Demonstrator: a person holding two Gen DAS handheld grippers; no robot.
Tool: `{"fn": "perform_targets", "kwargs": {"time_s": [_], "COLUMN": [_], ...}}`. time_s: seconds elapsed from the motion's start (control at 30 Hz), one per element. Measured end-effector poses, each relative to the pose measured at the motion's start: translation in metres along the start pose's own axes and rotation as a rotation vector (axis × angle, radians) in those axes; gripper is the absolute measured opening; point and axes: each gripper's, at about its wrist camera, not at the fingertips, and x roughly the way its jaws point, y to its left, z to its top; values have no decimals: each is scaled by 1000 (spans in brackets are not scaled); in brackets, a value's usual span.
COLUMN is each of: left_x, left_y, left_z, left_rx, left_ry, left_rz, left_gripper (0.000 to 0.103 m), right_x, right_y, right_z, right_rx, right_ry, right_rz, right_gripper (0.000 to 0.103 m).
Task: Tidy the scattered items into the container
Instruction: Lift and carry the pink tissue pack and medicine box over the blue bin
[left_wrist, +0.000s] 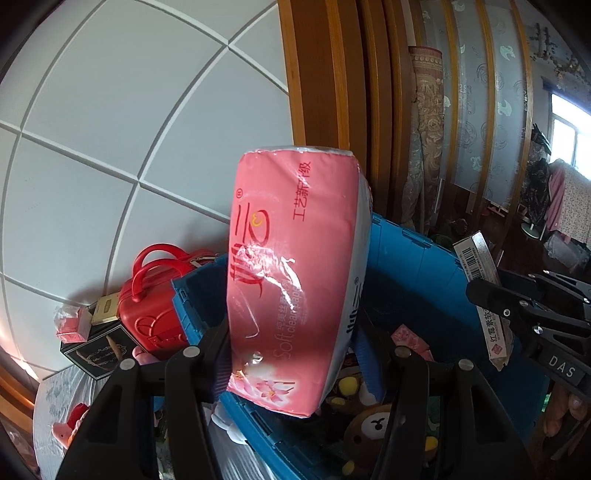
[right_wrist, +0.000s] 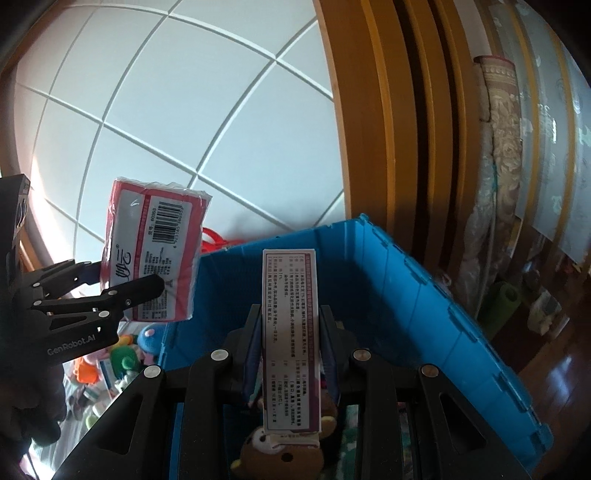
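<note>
My left gripper (left_wrist: 295, 332) is shut on a pink tissue pack (left_wrist: 295, 240), held upright over the near wall of the blue crate (left_wrist: 417, 266). In the right wrist view the same pack (right_wrist: 155, 240) shows its barcode side, clamped by the left gripper (right_wrist: 125, 280) just left of the crate (right_wrist: 388, 288). My right gripper (right_wrist: 290, 314) is shut on a long white printed box (right_wrist: 290, 350) above the crate's inside. The left wrist view shows that box (left_wrist: 480, 266) and the right gripper (left_wrist: 491, 295) at the crate's right rim. A brown bear plush (right_wrist: 280, 454) lies in the crate.
A red mini suitcase (left_wrist: 151, 306), a black box (left_wrist: 98, 350) and a small pink packet (left_wrist: 72, 325) sit left of the crate by the tiled wall. Several small toys (right_wrist: 125, 358) lie on the cloth to the left. A wooden door frame (right_wrist: 369, 129) stands behind.
</note>
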Motion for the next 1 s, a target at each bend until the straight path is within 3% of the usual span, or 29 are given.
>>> {"fn": "perform_targets", "kwargs": {"time_s": [0.53,1.0], "left_x": [37,60], "left_y": [-40,-42], "left_z": [24,34], "left_rx": [50,37], "left_ry": [29,46], "left_rz": [-58,-53], "left_gripper": [56,56], "right_x": [7,22], "right_y": [-51,-65], "right_z": [-2,4], "right_rx": [46,34], "right_ry": [42,59], "right_rz": [-62,-70], "right_gripper": [28,28]}}
